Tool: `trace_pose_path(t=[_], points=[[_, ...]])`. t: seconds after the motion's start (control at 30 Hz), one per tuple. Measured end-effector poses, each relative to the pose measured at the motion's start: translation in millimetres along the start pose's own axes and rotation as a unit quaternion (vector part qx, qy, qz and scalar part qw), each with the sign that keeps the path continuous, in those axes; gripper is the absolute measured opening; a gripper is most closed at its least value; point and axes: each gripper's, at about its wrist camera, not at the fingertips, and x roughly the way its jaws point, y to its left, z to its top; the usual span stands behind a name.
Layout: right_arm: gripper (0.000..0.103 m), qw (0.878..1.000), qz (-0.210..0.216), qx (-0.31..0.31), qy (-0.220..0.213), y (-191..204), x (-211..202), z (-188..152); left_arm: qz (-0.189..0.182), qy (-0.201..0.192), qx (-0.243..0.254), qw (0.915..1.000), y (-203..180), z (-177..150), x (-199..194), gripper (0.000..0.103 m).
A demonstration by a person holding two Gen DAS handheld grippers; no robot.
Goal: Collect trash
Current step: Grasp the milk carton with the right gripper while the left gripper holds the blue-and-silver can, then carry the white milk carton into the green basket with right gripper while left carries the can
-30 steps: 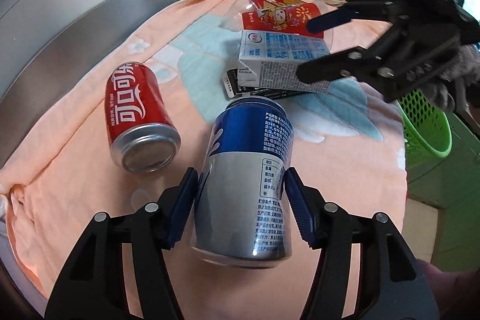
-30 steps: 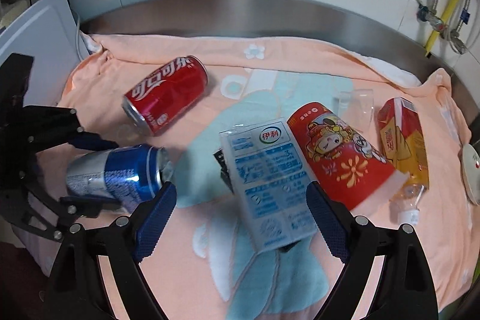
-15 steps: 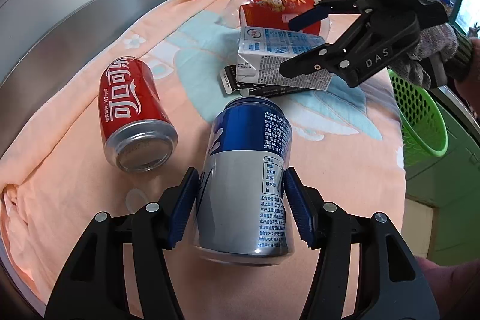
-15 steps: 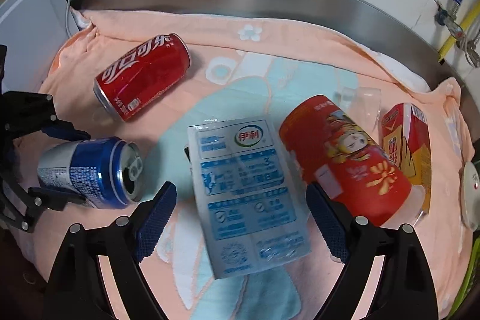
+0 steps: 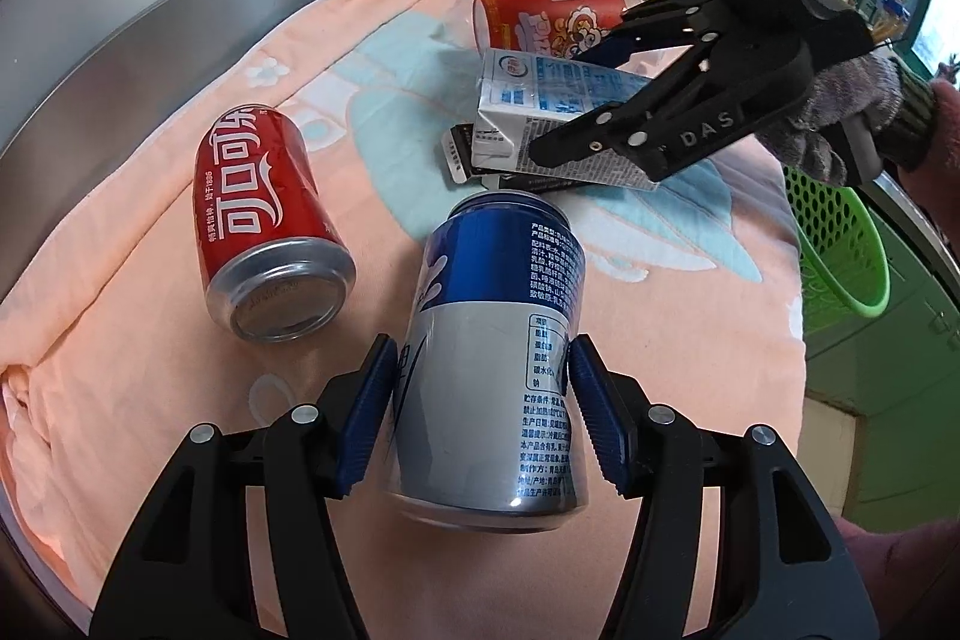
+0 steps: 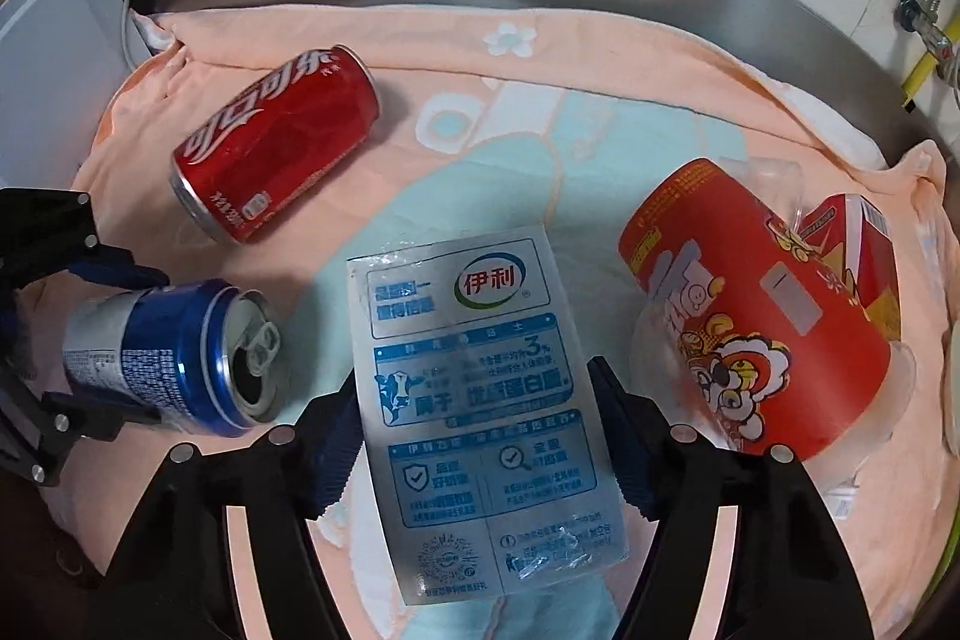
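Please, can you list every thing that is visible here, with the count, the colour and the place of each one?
blue can: 1, blue and silver, in left gripper
red can: 1, red, lying on towel
milk carton: 1, white and blue, between the right jaws
paper cup: 1, red, on its side
juice box: 1, red, behind cup
towel: 1, peach
basket: 1, green, beside counter
left gripper: 1, black
right gripper: 1, black
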Motion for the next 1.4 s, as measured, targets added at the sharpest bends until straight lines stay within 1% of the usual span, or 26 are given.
trace_pose_path(t=[0.1,0.17,0.2,0.3,0.53,0.67,0.77,0.87,0.9,0.97,1.03,1.17,1.23,1.3,1.4], points=[[0.067,1.0,-0.009,0.005,-0.013,5.8,-8.9,-4.3,0.0,0.005,-0.005,1.0,-0.3,2.0,0.8,0.06],[0.067,0.999,-0.012,0.016,-0.025,9.0,-19.3,-10.2,-0.003,0.011,-0.014,0.9998,0.3,4.0,2.1,0.064],[0.067,0.999,-0.014,0.02,-0.03,9.4,-23.5,-13.0,-0.003,0.01,-0.015,0.9998,0.4,4.6,2.4,0.065],[0.067,0.998,-0.016,0.042,-0.048,11.5,-40.4,-26.3,0.001,0.009,-0.008,0.9999,-3.8,6.9,2.9,0.065],[0.067,0.989,-0.029,0.109,-0.094,11.9,-86.2,-74.0,0.007,0.026,-0.011,0.9996,-2.3,11.5,12.8,0.065],[0.067,0.98,-0.052,0.156,-0.111,9.6,-113.4,-114.0,0.001,0.028,-0.014,0.9995,0.2,13.9,15.5,0.065],[0.067,0.97,-0.079,0.198,-0.116,-0.4,-130.2,-152.8,-0.004,0.036,-0.011,0.9993,-2.3,14.7,21.6,0.064],[0.067,0.955,-0.107,0.252,-0.111,-17.2,-142.3,-194.9,-0.001,0.028,-0.004,0.9996,-7.2,15.1,20.7,0.062],[0.067,0.948,-0.12,0.275,-0.106,-26.1,-147.5,-214.7,-0.002,0.025,-0.004,0.9997,-8.9,15.6,19.7,0.062],[0.067,0.937,-0.142,0.305,-0.097,-37.6,-153.5,-239.1,-0.005,0.017,-0.002,0.9998,-12.9,16.8,16.4,0.061],[0.067,0.922,-0.16,0.342,-0.084,-51.2,-156.4,-268.5,-0.011,0.006,0.004,0.9999,-19.0,19.1,11.8,0.06],[0.067,0.896,-0.193,0.397,-0.044,-76.7,-144.5,-317.5,-0.026,-0.008,0.01,0.9996,-30.6,26.2,6.6,0.06],[0.067,0.888,-0.195,0.415,-0.027,-85.1,-133.1,-333.0,-0.034,-0.014,0.011,0.9993,-38.6,29.6,3.6,0.06],[0.067,0.879,-0.19,0.438,-0.011,-93.9,-119.5,-347.7,-0.051,-0.018,0.011,0.9985,-46.0,32.5,0.7,0.06],[0.067,0.87,-0.195,0.453,0.013,-104.1,-99.4,-362.7,-0.07,-0.024,0.015,0.9972,-60.6,37.5,-3.8,0.059]])
